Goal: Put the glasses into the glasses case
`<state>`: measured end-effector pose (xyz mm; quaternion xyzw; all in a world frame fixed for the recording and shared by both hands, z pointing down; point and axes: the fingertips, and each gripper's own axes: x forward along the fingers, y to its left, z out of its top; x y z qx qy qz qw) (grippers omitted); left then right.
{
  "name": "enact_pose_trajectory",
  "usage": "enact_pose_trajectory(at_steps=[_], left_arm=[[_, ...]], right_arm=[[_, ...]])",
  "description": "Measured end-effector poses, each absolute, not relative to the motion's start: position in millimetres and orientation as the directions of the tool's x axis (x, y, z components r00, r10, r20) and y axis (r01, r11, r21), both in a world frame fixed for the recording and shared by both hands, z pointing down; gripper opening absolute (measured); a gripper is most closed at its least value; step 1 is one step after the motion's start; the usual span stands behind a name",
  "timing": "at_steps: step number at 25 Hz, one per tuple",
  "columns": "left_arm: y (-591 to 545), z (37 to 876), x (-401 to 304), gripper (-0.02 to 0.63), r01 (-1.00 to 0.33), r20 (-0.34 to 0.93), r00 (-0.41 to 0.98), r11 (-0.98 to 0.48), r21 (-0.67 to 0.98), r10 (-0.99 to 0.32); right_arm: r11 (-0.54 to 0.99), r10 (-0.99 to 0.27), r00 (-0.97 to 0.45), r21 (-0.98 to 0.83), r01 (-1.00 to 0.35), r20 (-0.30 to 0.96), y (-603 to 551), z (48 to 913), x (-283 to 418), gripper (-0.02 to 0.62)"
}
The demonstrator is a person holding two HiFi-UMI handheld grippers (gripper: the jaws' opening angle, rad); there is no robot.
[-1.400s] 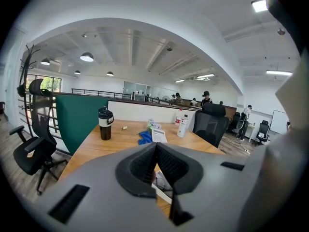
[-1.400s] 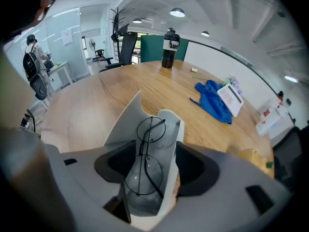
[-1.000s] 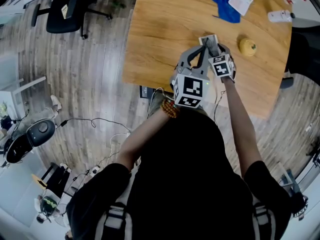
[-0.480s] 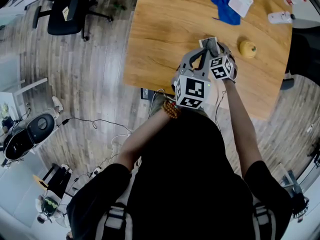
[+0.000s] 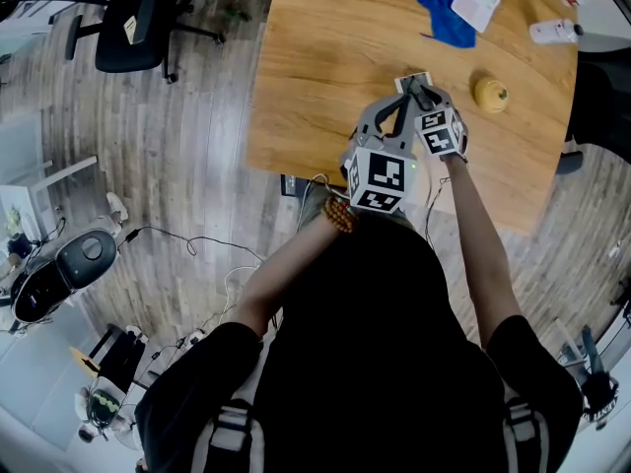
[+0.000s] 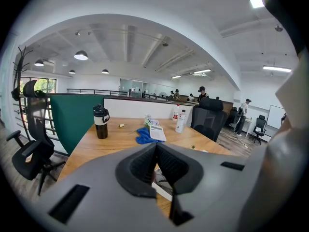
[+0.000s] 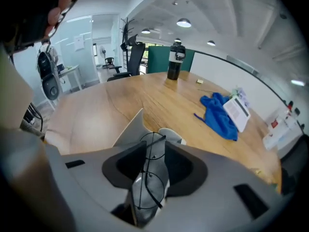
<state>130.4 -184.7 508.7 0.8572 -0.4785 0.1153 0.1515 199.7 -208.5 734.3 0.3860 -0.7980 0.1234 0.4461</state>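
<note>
On the wooden table (image 5: pixel 296 87) lies the grey glasses case (image 5: pixel 412 80), and both grippers meet over it. My right gripper (image 5: pixel 424 97) (image 7: pixel 154 146) points steeply down. Its jaws have just been closing, and they now pinch the thin black round-rimmed glasses (image 7: pixel 152 178), which stand on edge between the pads. Just beyond the jaws, the case's raised flap (image 7: pixel 130 127) stands up. My left gripper (image 5: pixel 394 106) (image 6: pixel 155 151) is shut, its pads pressed together on an edge of the case (image 6: pixel 161 190).
A blue cloth (image 5: pixel 444 8) with a white booklet (image 5: pixel 475 0) lies at the table's far side. There are also a yellow round object (image 5: pixel 488 92), a white bottle (image 5: pixel 552 33) and a black mug (image 6: pixel 101 121). An office chair (image 5: pixel 138 13) stands on the floor to the left.
Both grippers stay over the case. The right gripper's marker cube has shifted slightly.
</note>
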Motion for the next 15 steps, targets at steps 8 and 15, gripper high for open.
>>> enact_pose_trajectory(at_steps=[8, 15], left_arm=[[-186, 513, 133, 0.018, -0.852, 0.344, 0.522, -0.498, 0.162, -0.780], [-187, 516, 122, 0.018, -0.859, 0.354, 0.509, -0.485, 0.161, -0.785]], right_arm=[[0.701, -0.495, -0.303, 0.169, -0.692, 0.814, -195, 741, 207, 0.284], [0.579, -0.530, -0.280, 0.100, -0.809, 0.800, -201, 750, 218, 0.247]])
